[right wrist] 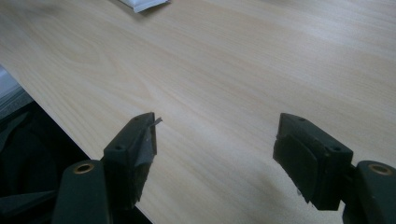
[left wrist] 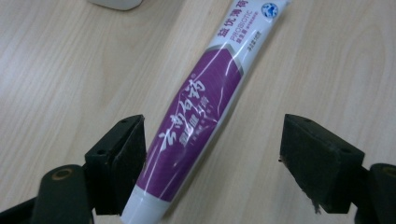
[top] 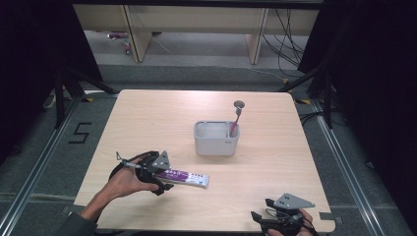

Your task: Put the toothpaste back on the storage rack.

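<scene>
The left tongs [left wrist: 212, 154] stand wide, straddling the toothpaste tube's [left wrist: 205, 107] cap end on the bench [left wrist: 70, 70], gripping nothing. It looks light, soft and slick; best gripped mid-body. Beyond stands the caddy [top: 216, 140]. The right tongs [right wrist: 215, 149] gape empty.

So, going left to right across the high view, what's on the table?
Left gripper → toothpaste tube → grey holder with a pink toothbrush → right gripper.
</scene>
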Demonstrator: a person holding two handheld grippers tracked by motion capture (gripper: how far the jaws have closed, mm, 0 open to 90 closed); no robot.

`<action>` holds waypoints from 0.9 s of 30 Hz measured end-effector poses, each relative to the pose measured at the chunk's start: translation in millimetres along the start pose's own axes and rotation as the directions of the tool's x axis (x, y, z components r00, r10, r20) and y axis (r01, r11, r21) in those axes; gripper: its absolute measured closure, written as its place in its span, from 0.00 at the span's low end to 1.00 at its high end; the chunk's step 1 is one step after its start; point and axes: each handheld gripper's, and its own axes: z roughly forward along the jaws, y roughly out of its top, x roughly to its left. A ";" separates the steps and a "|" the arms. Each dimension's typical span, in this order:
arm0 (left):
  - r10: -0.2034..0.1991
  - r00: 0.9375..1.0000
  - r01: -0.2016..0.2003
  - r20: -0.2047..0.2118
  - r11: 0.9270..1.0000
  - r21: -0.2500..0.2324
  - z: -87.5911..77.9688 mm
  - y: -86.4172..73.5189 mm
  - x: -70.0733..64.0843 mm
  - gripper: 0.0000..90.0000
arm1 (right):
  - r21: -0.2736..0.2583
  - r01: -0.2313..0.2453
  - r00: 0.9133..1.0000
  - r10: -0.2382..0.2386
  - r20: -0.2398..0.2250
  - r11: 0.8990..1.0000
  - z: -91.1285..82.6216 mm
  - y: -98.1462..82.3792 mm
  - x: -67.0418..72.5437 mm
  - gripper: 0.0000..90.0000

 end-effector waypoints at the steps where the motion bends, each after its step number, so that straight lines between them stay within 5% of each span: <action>1: -0.005 1.000 0.005 0.002 1.000 -0.003 2.2 1.4 1.3 0.25 | 0.000 -0.003 1.000 0.003 0.002 1.000 -0.2 -0.2 0.1 0.33; 3: 0.007 1.000 -0.007 0.010 1.000 0.021 5.1 5.0 5.6 0.26 | 0.005 0.001 1.000 -0.001 0.025 1.000 -1.3 -0.8 -0.2 0.33; 8: 0.022 0.998 -0.024 0.050 0.999 0.045 13.1 10.1 11.0 0.29 | 0.001 -0.012 1.000 0.012 0.001 1.000 0.7 -1.4 1.1 0.33; 27: 0.058 0.995 -0.069 0.079 0.985 0.155 36.6 22.9 23.5 0.38 | 0.017 -0.002 1.000 0.002 0.000 1.000 0.0 -1.6 3.2 0.33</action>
